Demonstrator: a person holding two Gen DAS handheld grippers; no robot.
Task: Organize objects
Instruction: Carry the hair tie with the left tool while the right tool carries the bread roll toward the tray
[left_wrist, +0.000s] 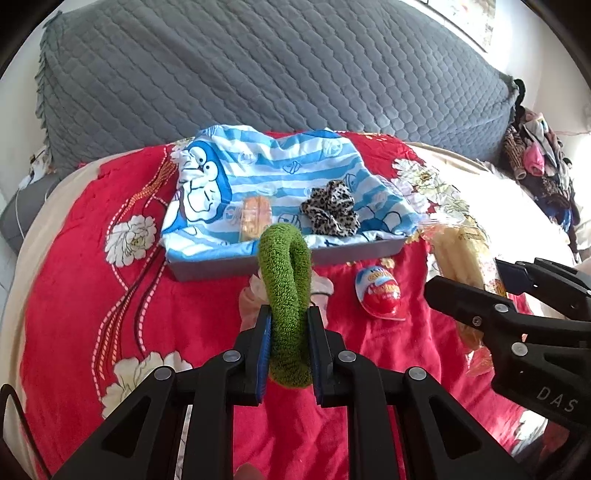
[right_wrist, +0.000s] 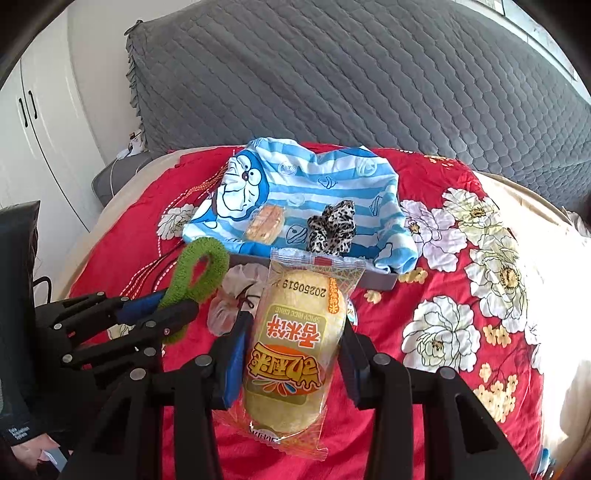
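My left gripper (left_wrist: 289, 317) is shut on a green fuzzy hair tie (left_wrist: 284, 280), held above the red bedspread; it also shows in the right wrist view (right_wrist: 195, 273). My right gripper (right_wrist: 293, 325) is shut on a yellow rice cracker packet (right_wrist: 295, 347), seen too in the left wrist view (left_wrist: 461, 258). Ahead lies a grey tray (left_wrist: 207, 271) lined with a blue striped cartoon cloth (left_wrist: 258, 173). In it sit a leopard scrunchie (left_wrist: 330, 212) and a wrapped orange snack (left_wrist: 255, 218). A pink scrunchie (right_wrist: 236, 295) lies before the tray.
A red and white chocolate egg (left_wrist: 378, 291) lies on the bedspread right of the green tie. A grey quilted headboard (left_wrist: 258, 66) rises behind the tray. A pile of clothes (left_wrist: 539, 162) sits far right. White wardrobe doors (right_wrist: 33, 147) stand at the left.
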